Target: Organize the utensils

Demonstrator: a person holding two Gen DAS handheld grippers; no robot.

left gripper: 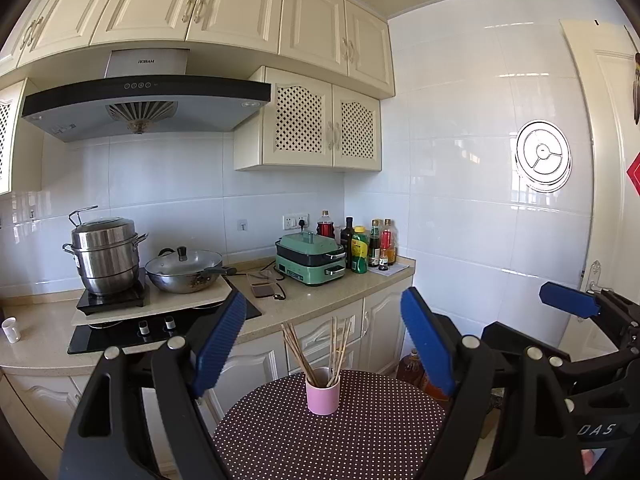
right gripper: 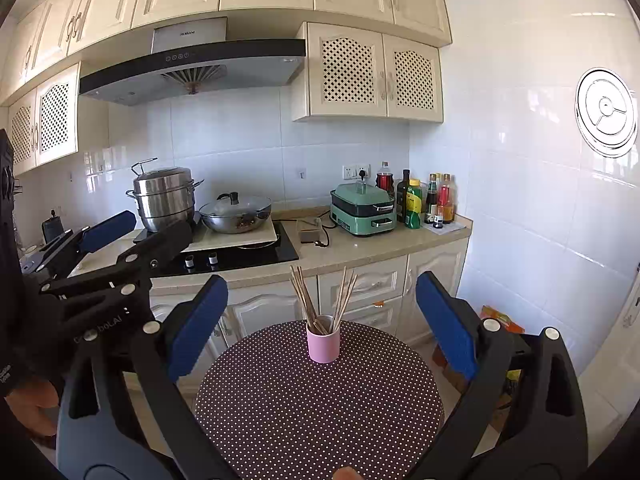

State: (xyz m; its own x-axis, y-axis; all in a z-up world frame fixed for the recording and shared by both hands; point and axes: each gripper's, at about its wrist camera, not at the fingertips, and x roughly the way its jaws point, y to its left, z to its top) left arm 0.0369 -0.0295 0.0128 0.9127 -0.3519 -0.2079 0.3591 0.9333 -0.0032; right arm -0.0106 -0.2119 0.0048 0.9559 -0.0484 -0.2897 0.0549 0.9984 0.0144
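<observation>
A pink cup (left gripper: 323, 394) (right gripper: 323, 342) stands upright near the far side of a small round table with a brown polka-dot cloth (left gripper: 280, 436) (right gripper: 304, 408). Several wooden chopsticks (left gripper: 298, 350) (right gripper: 306, 300) stand in the cup, fanned into two bunches. My left gripper (left gripper: 324, 296) hovers over the near side of the table, open, with nothing between its blue pads (left gripper: 218, 344). My right gripper (right gripper: 322, 280) is beside it, also open and empty, short of the cup. Each gripper shows at the edge of the other's view: the right one's pad (left gripper: 570, 304), the left one's pad (right gripper: 108, 226).
Behind the table runs a kitchen counter (left gripper: 320, 300) with a steel steamer pot (left gripper: 105, 256), a lidded wok (left gripper: 184, 272), a green electric cooker (left gripper: 310, 258) and several bottles (left gripper: 370, 246). An oil bottle (left gripper: 412, 364) stands on the floor at the right. A hand (right gripper: 24, 400) shows lower left.
</observation>
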